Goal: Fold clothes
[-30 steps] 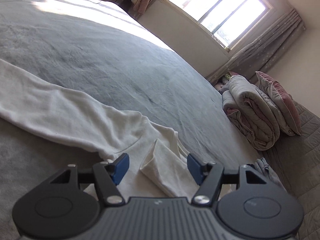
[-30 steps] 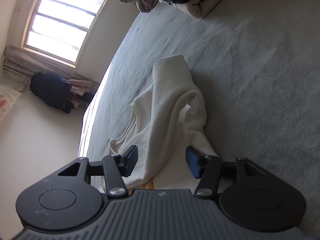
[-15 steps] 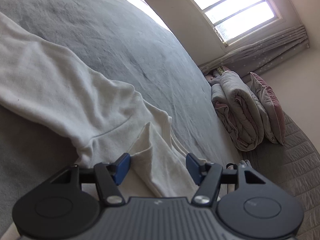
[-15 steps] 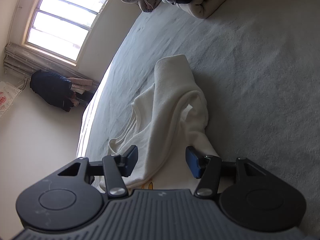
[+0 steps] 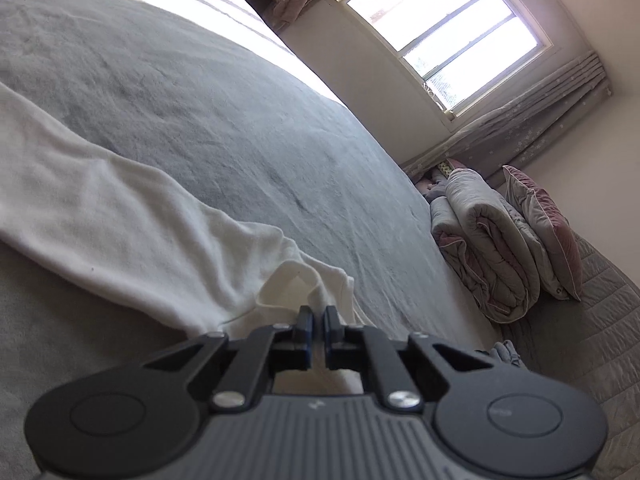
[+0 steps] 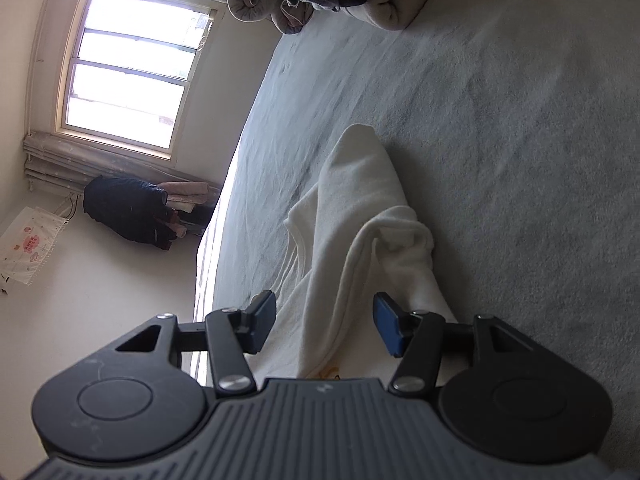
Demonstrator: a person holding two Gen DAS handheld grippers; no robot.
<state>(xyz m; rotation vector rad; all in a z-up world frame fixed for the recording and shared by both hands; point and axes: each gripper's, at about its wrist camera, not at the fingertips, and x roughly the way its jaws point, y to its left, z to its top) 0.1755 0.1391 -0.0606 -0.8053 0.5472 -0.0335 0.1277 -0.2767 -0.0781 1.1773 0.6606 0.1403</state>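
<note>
Pinching a fold of the white garment (image 5: 120,216), the left gripper (image 5: 316,318) is closed on cloth lying across the grey bed (image 5: 224,112). The right gripper (image 6: 324,322) hovers open over another fold. Folding looks barely begun; next, the right must grip too.

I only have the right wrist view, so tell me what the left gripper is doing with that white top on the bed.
Observer: The left gripper is shut on a fold of the white top, near where a long sleeve meets the body.
Operator: Where does that sleeve go?
Observer: It lies flat across the grey bedspread, running away towards the left edge of the left view.
Operator: Anything else lying beyond it on that side?
Observer: A rolled quilt with a pink cushion leaning behind it, at the far right.
Operator: And my gripper?
Observer: The right gripper is open, with a ridge of the top between its pads, not pinched.
</note>
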